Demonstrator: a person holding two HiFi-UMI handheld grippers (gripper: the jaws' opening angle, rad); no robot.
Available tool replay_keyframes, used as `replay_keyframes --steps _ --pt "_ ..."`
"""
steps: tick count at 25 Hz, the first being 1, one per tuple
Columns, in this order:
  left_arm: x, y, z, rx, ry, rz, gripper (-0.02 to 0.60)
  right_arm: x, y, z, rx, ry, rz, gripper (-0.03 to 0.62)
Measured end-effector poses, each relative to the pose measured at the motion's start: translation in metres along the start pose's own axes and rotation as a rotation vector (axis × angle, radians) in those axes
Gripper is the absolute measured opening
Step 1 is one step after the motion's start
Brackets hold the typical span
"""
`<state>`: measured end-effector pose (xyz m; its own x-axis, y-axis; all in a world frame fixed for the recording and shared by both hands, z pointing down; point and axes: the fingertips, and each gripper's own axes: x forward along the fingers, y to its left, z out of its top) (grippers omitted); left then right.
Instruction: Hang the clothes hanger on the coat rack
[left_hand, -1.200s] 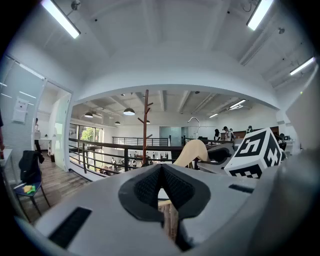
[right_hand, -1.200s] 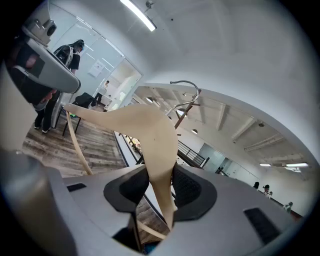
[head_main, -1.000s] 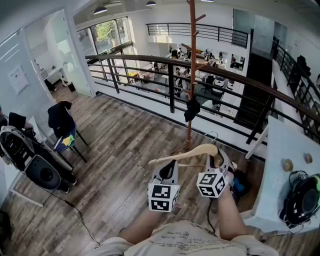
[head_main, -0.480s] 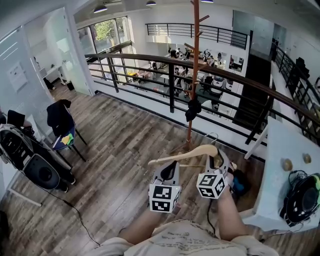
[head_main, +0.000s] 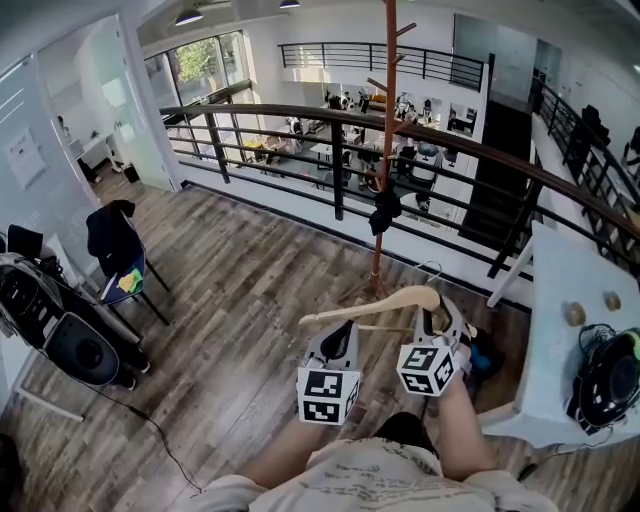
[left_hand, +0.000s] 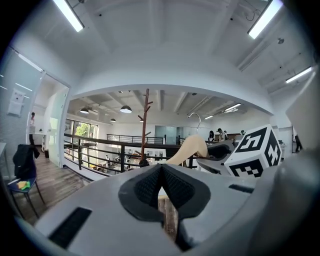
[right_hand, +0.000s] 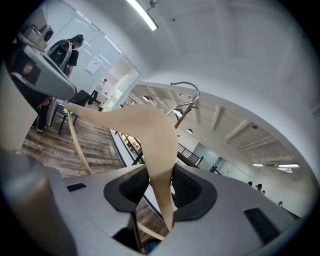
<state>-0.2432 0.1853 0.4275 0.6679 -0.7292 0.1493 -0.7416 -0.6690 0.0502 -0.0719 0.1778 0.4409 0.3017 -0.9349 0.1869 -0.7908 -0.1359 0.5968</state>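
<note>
In the head view a pale wooden clothes hanger (head_main: 375, 306) with a metal hook (head_main: 430, 268) is held level in front of me. My right gripper (head_main: 437, 318) is shut on its right arm. From the right gripper view the hanger (right_hand: 150, 130) runs between the pads, its hook (right_hand: 186, 95) above. My left gripper (head_main: 338, 338) sits just left of it under the hanger's left arm, its jaws (left_hand: 161, 172) shut on nothing. The brown coat rack (head_main: 386, 140) stands ahead by the railing. In the left gripper view the coat rack (left_hand: 145, 125) shows left of the hanger (left_hand: 190, 149).
A dark garment (head_main: 383, 213) hangs low on the rack's pole. A dark railing (head_main: 480, 160) runs behind it above an open lower floor. A white table (head_main: 560, 330) with black headphones (head_main: 612, 385) stands to the right. A chair with a dark jacket (head_main: 112, 232) and black bags (head_main: 60, 330) are on the left.
Both grippers and the hanger have edged toward the coat rack, and the rack and railing now stand slightly nearer in view. The right gripper's hold on the hanger is unchanged.
</note>
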Motion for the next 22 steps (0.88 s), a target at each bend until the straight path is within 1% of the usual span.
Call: replay_keyframes --steps 5,11,16,22 --pt "0.0 0.0 0.002 0.003 -0.014 -0.035 -0.009 -0.002 0.004 -0.005 -0.009 0.02 -0.007 0.143" --pt "0.016 -0.004 0.0 0.014 -0.006 -0.05 -0.009 0.009 -0.003 -0.012 0.005 0.021 -0.015 0.143" --pt "0.041 -0.002 -0.004 0.018 0.001 -0.039 -0.009 0.035 -0.012 -0.02 0.003 0.018 -0.012 0.143" --pt "0.086 -0.001 0.007 0.021 -0.014 -0.03 -0.009 0.08 -0.029 -0.024 -0.006 0.004 -0.007 0.143"
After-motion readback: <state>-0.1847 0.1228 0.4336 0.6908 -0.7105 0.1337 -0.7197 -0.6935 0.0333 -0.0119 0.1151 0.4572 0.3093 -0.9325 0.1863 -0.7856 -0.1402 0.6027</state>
